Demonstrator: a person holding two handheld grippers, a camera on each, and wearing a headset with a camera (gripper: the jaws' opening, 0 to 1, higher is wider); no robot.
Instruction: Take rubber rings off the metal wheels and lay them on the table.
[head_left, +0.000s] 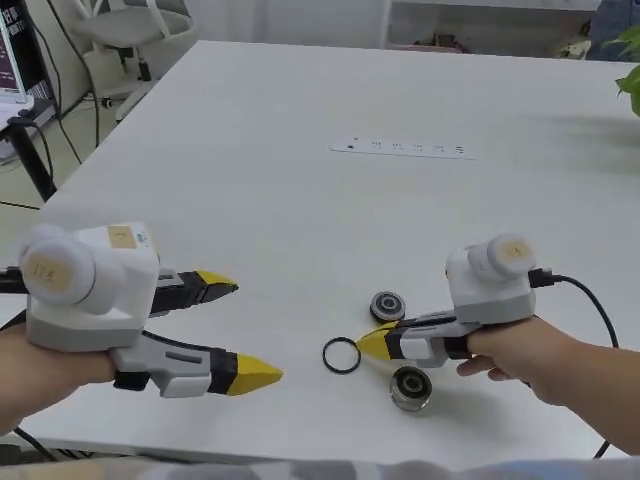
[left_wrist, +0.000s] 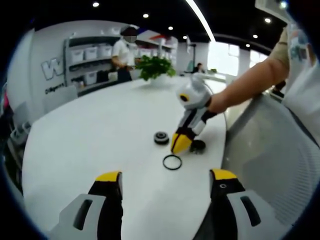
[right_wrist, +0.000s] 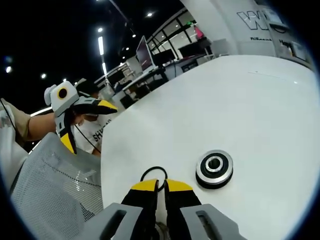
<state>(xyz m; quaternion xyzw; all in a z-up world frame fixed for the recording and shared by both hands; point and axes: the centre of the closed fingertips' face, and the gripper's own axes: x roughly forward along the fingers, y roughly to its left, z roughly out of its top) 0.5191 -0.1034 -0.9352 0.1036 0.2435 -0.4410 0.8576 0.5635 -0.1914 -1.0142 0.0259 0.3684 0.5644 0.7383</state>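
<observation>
Left jaws: spread wide on the left gripper (head_left: 235, 328), low left in the head view, with nothing between the yellow tips, which point in toward the middle.
Right jaws: drawn almost together on the right gripper (head_left: 372, 343), low right in the head view. Its own view shows just a slit between the tips.
Loose ring: one black rubber ring (head_left: 341, 355) lies flat on the white table (head_left: 300, 200), low centre of the head view, with the right gripper's tip at its edge. In the right gripper view its near arc runs under the tips, so I can't tell whether it is pinched or already let go.
Upper wheel: the dark-rimmed wheel (right_wrist: 214, 169) sits right of centre in the right gripper view. It has a black band round a bright hub, so its ring looks to be still on. In the head view it sits just above the right gripper's tip.
Lower wheel: the shiny wheel (head_left: 411, 387) is at the bottom of the head view, just below the right gripper. It is probably the one already stripped, though I can't be sure.
Step in hand: by my read, one ring is being laid down, so one is off and one is left to do.
Next move: the right jaws need to come clear of the ring and go to the dark-rimmed wheel. The left gripper, well apart from the parts, would need to come in and steady that wheel while the band gets nipped at its edge and peeled. A small wheel like that could slide on the smooth top.
Background: a power strip (head_left: 400, 148) lies upper centre in the head view, well apart from the work.
</observation>
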